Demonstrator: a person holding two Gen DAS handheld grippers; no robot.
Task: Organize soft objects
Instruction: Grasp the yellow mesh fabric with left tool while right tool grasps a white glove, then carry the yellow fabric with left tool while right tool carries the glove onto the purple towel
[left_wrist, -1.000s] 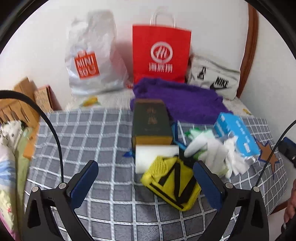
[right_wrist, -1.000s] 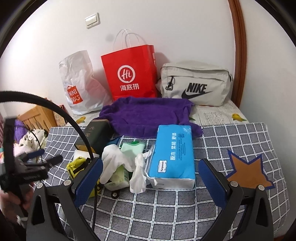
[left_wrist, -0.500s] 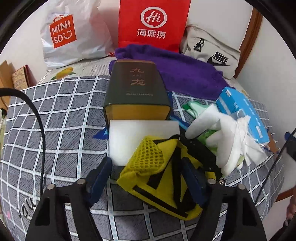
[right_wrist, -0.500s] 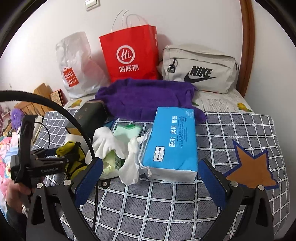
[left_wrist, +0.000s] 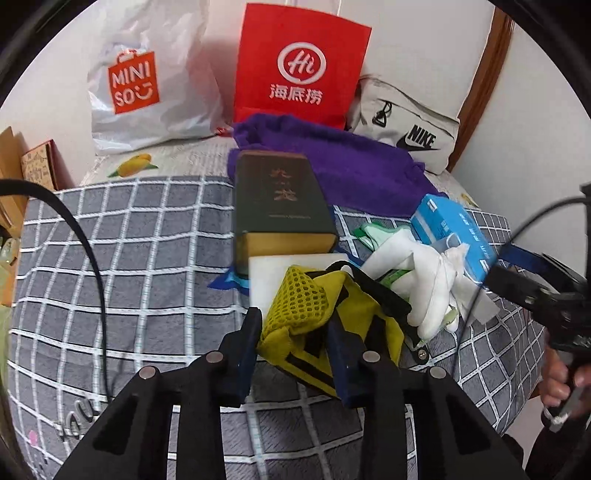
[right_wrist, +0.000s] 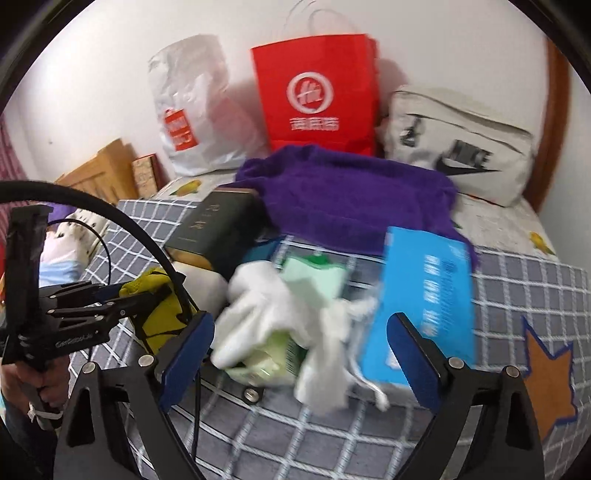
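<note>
My left gripper (left_wrist: 293, 334) is shut on a yellow mesh pouch with black straps (left_wrist: 306, 310) lying on the grey checked blanket (left_wrist: 129, 258). The pouch also shows in the right wrist view (right_wrist: 159, 302), with the left gripper (right_wrist: 147, 295) closed on it. My right gripper (right_wrist: 299, 332) is open, its fingers either side of a white cloth (right_wrist: 280, 314) and a pale green pack (right_wrist: 314, 277). A blue tissue pack (right_wrist: 424, 295) lies beside its right finger. A purple towel (left_wrist: 332, 158) lies behind.
A dark green box (left_wrist: 280, 203) and a white block (left_wrist: 273, 273) sit behind the pouch. A Miniso plastic bag (left_wrist: 147, 81), a red paper bag (left_wrist: 299, 66) and a Nike pouch (left_wrist: 406, 129) stand against the wall. Wooden items (right_wrist: 103, 173) are at the left.
My left gripper has closed its fingers onto the yellow pouch. My right gripper has moved forward and lower toward the white cloth and stays open.
</note>
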